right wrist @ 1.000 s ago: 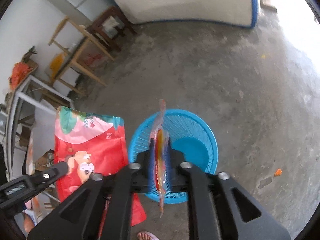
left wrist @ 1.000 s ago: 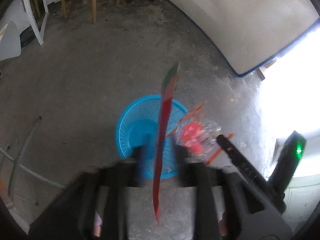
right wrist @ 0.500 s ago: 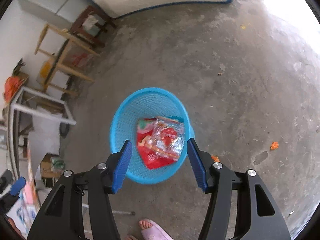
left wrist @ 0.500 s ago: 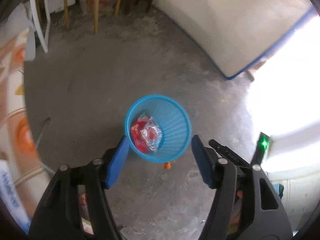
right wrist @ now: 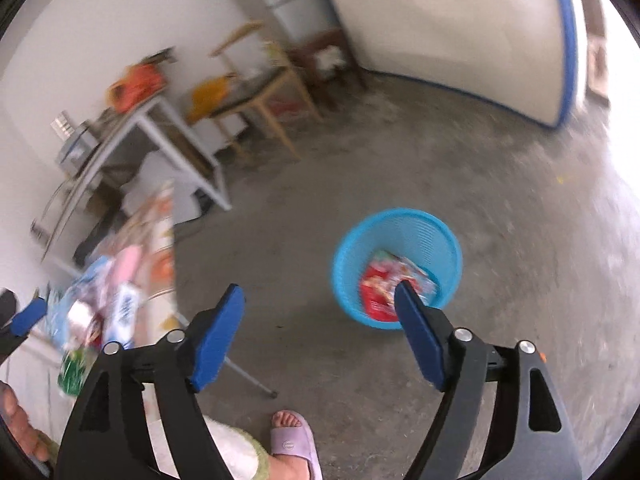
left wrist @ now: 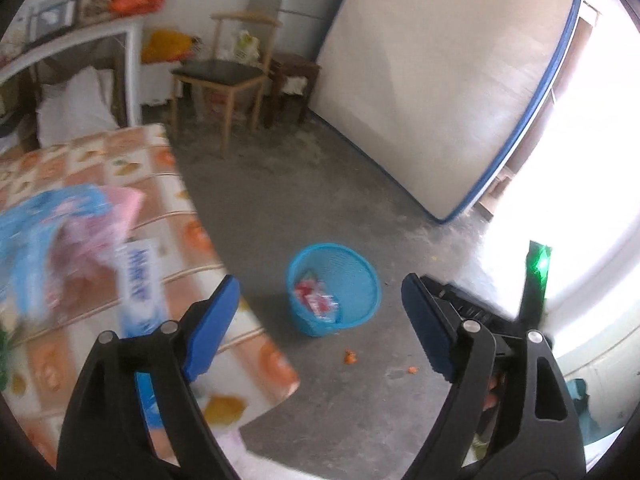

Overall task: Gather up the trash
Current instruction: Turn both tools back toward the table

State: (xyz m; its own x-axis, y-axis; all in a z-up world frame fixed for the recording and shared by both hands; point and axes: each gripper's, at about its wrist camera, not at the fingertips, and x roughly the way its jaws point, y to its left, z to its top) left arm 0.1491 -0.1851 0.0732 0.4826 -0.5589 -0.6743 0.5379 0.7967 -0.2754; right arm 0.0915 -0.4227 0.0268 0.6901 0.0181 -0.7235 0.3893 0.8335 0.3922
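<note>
**A:** ok so where's the trash rn?

**B:** in the blue basket (left wrist: pixel 334 290), sitting on the bare concrete floor (left wrist: pixel 320 184). red snack wrappers (left wrist: pixel 316 298) are lying inside it, one red and one clearish w/ red print. in the right wrist view the same basket (right wrist: pixel 398 248) is at abt 1 o'clock from the tongs and the wrappers (right wrist: pixel 380 286) show at the bottom.

**A:** and the tongs?

**B:** both wide apart and still spreading. left gripper (left wrist: pixel 320 328) has nothing between the blue pads, basket shows thru the gap. right gripper (right wrist: pixel 320 328) same, empty, tho its right pad overlaps the basket edge in the pic, not touching afaict.

**A:** whats around, anything in the way?

**B:** table w/ a fruit-print cloth (left wrist: pixel 120 168) at 9 o'clock in the left view, more wrappers/packets (left wrist: pixel 80 232) piled on it, blurry so can't read em. table corner is near the basket but apart from it. further back at 12: wooden chair (left wrist: pixel 224 80), small dark stool (left wrist: pixel 292 76), big mattress (left wrist: pixel 440 80) leaning on the wall at 1-2 o'clock. white metal table (left wrist: pixel 80 40) w/ orange bags top left. couple orange scraps (left wrist: pixel 351 356) on the floor just below the basket. person's foot in a lilac slipper (right wrist: pixel 294 444) at 6 o'clock in the right view. floor between the tongs and the basket is open.
</note>
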